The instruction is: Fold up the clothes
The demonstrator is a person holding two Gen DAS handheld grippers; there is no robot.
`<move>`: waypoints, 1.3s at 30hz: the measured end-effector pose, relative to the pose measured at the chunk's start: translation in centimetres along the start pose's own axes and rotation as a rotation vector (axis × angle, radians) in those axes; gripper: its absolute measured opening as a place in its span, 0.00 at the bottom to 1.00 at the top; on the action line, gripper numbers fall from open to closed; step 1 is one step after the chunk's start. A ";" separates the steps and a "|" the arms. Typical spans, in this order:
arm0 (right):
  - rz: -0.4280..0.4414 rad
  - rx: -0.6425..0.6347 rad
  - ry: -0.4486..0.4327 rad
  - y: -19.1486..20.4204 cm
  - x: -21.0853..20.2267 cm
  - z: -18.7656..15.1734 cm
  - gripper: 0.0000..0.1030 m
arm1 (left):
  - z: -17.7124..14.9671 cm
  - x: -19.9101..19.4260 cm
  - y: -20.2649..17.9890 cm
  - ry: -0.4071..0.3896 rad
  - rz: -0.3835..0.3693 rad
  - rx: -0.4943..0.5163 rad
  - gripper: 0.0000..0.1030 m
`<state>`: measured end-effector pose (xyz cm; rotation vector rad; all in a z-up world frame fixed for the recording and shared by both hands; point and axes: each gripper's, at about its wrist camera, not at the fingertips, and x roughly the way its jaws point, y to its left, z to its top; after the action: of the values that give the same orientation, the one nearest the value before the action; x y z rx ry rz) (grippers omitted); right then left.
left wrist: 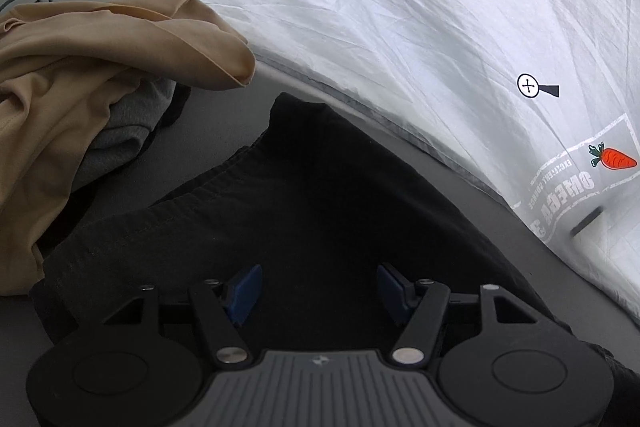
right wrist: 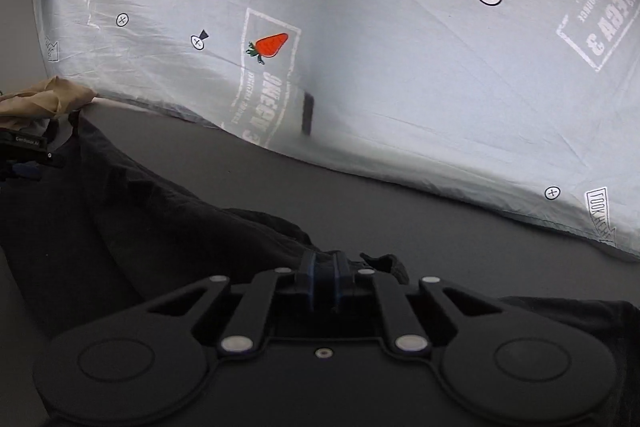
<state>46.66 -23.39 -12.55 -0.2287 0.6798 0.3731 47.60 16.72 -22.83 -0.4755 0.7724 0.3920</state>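
A black garment [left wrist: 312,195] lies spread on the grey surface [left wrist: 224,123], its waistband edge running toward the upper left. My left gripper [left wrist: 320,291] is open just above it, blue pads [left wrist: 246,291] apart, nothing between them. In the right wrist view the same black garment [right wrist: 140,219] stretches away to the left. My right gripper [right wrist: 324,275] is shut, its pads pressed together on an edge of the black cloth. The left gripper's body [right wrist: 24,147] shows at that view's left edge.
A pile of clothes sits at the left: a tan garment [left wrist: 80,67] over a grey one [left wrist: 120,135]. The tan garment [right wrist: 48,99] also shows in the right wrist view. A pale printed sheet [left wrist: 440,27] with carrots and arrows hangs behind, also in the right view [right wrist: 400,87].
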 end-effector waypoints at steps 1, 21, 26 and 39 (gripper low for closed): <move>0.015 -0.017 0.017 0.6 0.9 -0.2 0.09 | -0.2 0.6 0.0 0.001 0.011 0.002 0.62; -0.297 -0.017 -0.014 0.0 12.7 0.0 0.14 | -1.8 3.3 -1.4 -0.090 0.085 0.214 0.84; -0.366 -0.002 -0.097 1.6 4.6 -1.1 0.40 | -1.7 1.1 -1.7 -0.072 0.061 0.138 0.84; -0.485 0.453 0.010 -6.9 -6.0 -13.2 0.72 | -9.7 -5.4 -13.9 0.024 -0.191 0.402 0.85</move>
<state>37.65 -35.48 -18.03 0.0401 0.6770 -0.2478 45.49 -0.91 -21.23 -0.1735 0.7980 0.0480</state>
